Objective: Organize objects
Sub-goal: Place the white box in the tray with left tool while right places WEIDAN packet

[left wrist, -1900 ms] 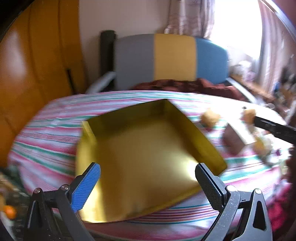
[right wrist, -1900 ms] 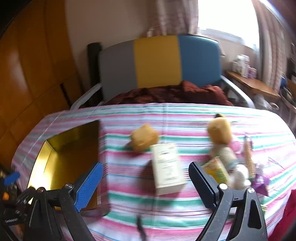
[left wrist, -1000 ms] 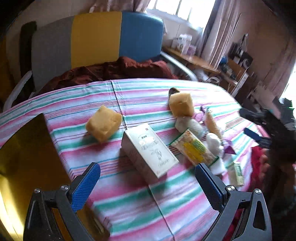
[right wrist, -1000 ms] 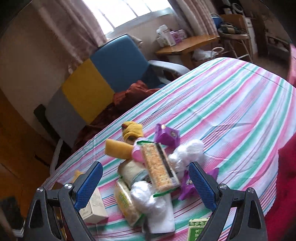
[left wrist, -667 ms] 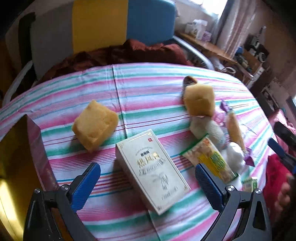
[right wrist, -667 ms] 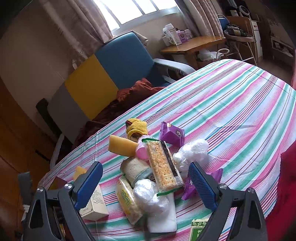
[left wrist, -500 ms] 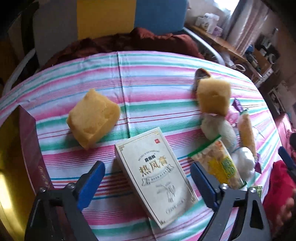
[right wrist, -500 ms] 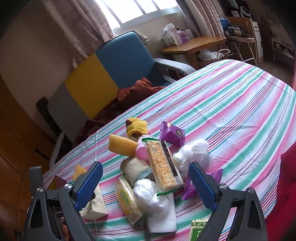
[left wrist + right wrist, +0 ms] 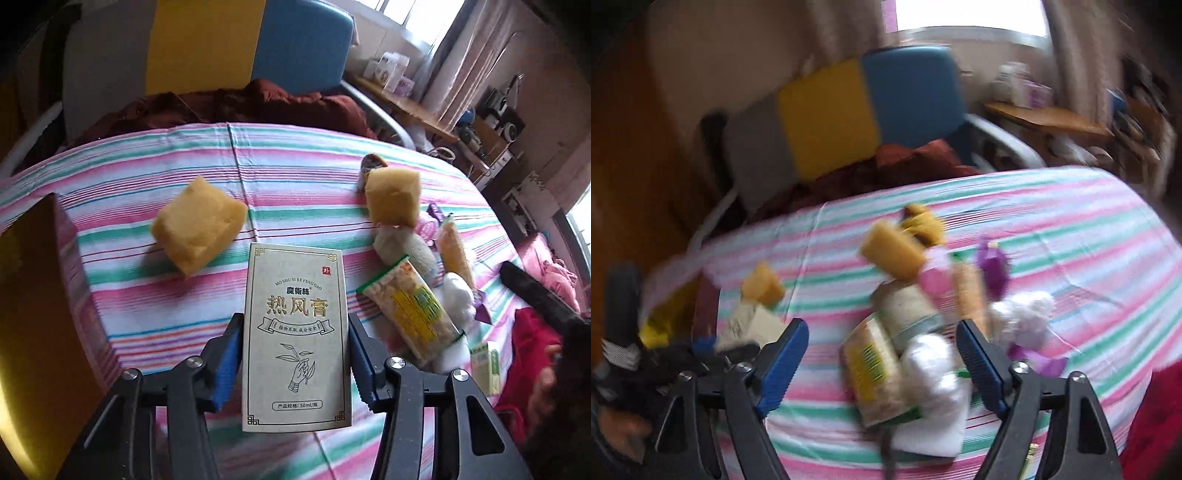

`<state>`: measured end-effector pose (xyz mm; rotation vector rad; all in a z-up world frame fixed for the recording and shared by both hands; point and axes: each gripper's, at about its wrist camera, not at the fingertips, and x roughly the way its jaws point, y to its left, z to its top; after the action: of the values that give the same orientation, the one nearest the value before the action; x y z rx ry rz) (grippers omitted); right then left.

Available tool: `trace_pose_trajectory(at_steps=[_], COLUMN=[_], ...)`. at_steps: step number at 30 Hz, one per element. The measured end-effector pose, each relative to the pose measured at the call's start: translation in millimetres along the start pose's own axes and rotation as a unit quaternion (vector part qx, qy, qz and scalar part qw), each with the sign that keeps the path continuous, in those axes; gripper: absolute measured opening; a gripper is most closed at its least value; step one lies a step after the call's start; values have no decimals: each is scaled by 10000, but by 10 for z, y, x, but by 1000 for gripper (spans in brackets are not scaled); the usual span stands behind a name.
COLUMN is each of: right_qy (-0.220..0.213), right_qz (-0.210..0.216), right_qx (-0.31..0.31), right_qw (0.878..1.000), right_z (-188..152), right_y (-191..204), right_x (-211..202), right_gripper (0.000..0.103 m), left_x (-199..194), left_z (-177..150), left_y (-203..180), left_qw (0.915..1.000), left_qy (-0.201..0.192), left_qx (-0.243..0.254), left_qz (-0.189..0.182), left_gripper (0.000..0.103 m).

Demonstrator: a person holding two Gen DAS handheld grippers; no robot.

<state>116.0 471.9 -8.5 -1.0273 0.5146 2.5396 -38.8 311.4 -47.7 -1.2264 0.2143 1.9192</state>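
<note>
A white carton with gold lettering (image 9: 295, 332) stands straight between the blue pads of my left gripper (image 9: 295, 356). The jaws are closing, and both pads lie against its sides. Beside it on the striped tablecloth (image 9: 184, 306) lie two yellow sponge blocks (image 9: 199, 229) (image 9: 393, 197). My right gripper (image 9: 882, 365) hangs over a heap of snack packs in a blurred view. Its jaws are closing. A yellow-green packet (image 9: 871, 369) and a white wrapped bundle (image 9: 934, 373) lie between the pads, which touch neither. The gold box (image 9: 37, 332) stands at the left.
Behind the table stands a chair with a grey, yellow and blue back (image 9: 207, 40), with a dark red cloth (image 9: 240, 107) on its seat. A small green-and-white carton (image 9: 487, 365) lies near the right table edge. Red fabric (image 9: 532, 339) hangs there.
My left gripper has narrowed from wide open onto the white carton, which now sits straight between the pads. The right view has swung and rolled, and its jaws have narrowed over the heap.
</note>
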Motion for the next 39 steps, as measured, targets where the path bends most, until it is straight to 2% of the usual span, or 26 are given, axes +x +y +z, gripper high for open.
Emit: trace_pose_trajectory(at_steps=[2,3,6,8,10,14,17,21,25,29,33,39], right_qy=[302,537,1051,1359,1559,1604,1532,1153,877,822,1083,1898], right_qz=[-98,-274,-757,-900,-1250,-1343,-1011,-538,273,1045,1567,1461], right_qx=[-507,-786,-1225,-1441,-1664,-1872,-1631,-1408,-1502,-1876,-2322,-2629], right_qw=[9982,9951,9840,9760,9656,9598,9694,9818,9844,9732,9538,9346], right_z=[-53,-89,-195,-250,-304,-353,-317,-216,-80,-53,-176,-537], right_y=[220,332,461,499,516,485,459,596,1077,1768,2498,3134], right_x=[137,250,536,706,854,886,788,496,214,144,273,808], right_gripper=[76,74,71,66,52,44,43,43,43,43,43,43], left_x=[-146,-226,-474,-644,-806,-1086,-1266,-1460,-1566,-1614,-1635,-1656], left_z=[-49,-67,-118,-152,-197,-318,-446,-681,-950,-1214,-1450,-1588], left_y=[39,63,89,128,183,408,681,1137,1584,1870,2073,2183], left_qw=[9999,9998,9992,9984,9975,9956,9937,9891,9800,9711,9629,9585], left_qy=[-89,-144,-390,-545,-703,-921,-1030,-1081,-1031,-908,-863,-836], left_qx=[-32,-40,14,28,5,-183,-399,-759,-1171,-1511,-1818,-1962], left_qz=[-95,-104,-115,-136,-112,-29,179,650,1234,1608,1797,1890], left_gripper=[53,53,54,54,54,54,54,54,54,54,54,54])
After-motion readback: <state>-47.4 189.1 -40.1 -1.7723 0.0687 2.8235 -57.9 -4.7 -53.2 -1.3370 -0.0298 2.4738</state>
